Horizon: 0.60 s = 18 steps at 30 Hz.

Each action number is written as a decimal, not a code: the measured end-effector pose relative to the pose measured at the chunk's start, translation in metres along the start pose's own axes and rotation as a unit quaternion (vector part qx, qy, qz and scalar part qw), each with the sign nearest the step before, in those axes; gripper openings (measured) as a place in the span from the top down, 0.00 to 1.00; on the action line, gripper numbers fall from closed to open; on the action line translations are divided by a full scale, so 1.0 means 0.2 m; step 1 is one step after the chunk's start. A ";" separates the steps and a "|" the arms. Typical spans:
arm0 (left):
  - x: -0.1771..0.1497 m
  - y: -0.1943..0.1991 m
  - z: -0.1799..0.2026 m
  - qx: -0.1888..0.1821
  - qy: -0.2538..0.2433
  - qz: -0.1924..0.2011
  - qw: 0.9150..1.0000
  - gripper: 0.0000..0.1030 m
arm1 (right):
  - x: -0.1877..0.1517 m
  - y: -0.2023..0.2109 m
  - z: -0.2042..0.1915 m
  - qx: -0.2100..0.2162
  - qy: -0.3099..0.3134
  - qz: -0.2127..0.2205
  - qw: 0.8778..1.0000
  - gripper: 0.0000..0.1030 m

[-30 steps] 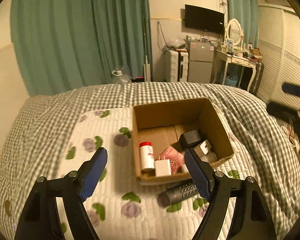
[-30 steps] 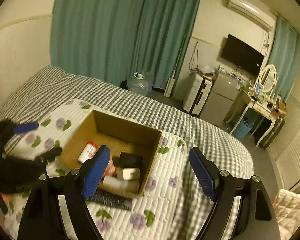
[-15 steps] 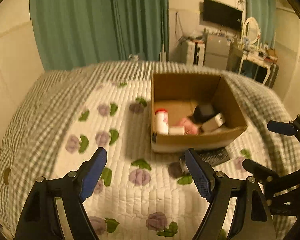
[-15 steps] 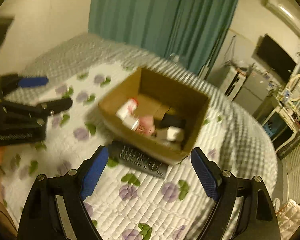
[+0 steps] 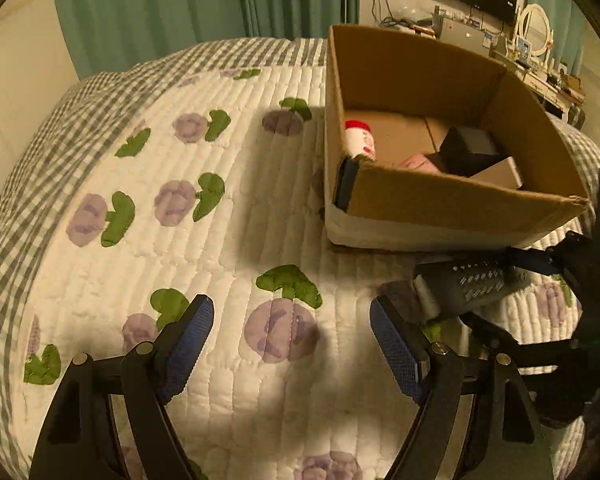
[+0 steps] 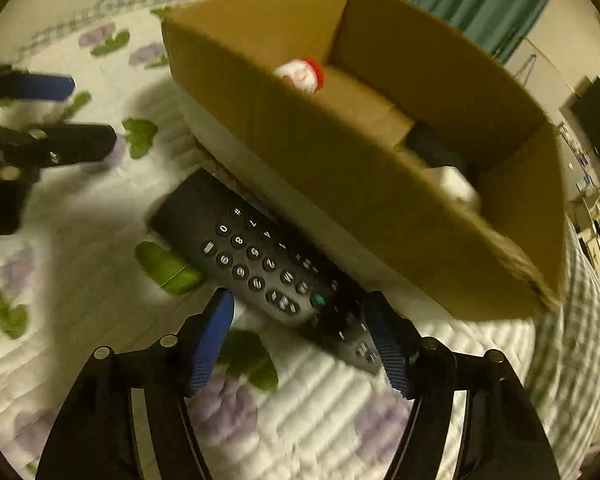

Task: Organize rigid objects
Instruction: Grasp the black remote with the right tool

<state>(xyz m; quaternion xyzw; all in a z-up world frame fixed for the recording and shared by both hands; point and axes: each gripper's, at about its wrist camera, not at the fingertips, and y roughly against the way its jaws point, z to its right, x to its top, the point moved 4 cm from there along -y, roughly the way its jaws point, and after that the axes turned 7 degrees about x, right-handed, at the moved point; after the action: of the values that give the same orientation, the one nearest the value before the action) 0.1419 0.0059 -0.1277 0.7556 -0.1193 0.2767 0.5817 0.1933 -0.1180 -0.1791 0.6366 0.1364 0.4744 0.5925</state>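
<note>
Remote control [image 6: 268,268] lies on floral quilt [image 5: 228,240] between right gripper's [image 6: 300,332] spread fingers.

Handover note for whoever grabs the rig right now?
Left hand-held gripper: open, empty, over the floral quilted bedspread.
Right hand-held gripper: open, fingers either side of the black rectangular remote control, not closed on it.
The remote lies on the bedspread against the near wall of the open brown cardboard box.
Done: red-capped white bottle, black box and other small items are in the box.
Left: grasp the remote, place it in the box.
</note>
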 end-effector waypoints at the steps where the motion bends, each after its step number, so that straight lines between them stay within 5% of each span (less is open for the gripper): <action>1: 0.00 -0.01 0.00 -0.001 0.000 -0.002 1.000 0.20 | 0.00 -0.04 0.00 -0.008 0.005 -0.003 1.000 0.35; 3: -0.01 -0.04 0.00 -0.002 0.000 -0.008 1.000 0.20 | 0.00 -0.07 -0.01 -0.022 0.013 -0.003 1.000 0.35; 6: 0.00 -0.04 0.00 -0.002 0.002 -0.012 1.000 0.20 | -0.03 -0.06 0.00 -0.048 0.014 -0.005 0.999 0.57; 18: -0.01 0.15 -0.07 -0.010 -0.006 0.018 1.000 0.20 | -0.15 0.43 -0.06 0.052 -0.068 -0.035 0.996 0.82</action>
<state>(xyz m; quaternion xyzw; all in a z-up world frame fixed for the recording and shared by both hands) 0.1206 0.0098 -0.1017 0.7494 -0.1392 0.2811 0.5831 0.1358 -0.1548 -0.1183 0.6917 0.1428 0.4013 0.5833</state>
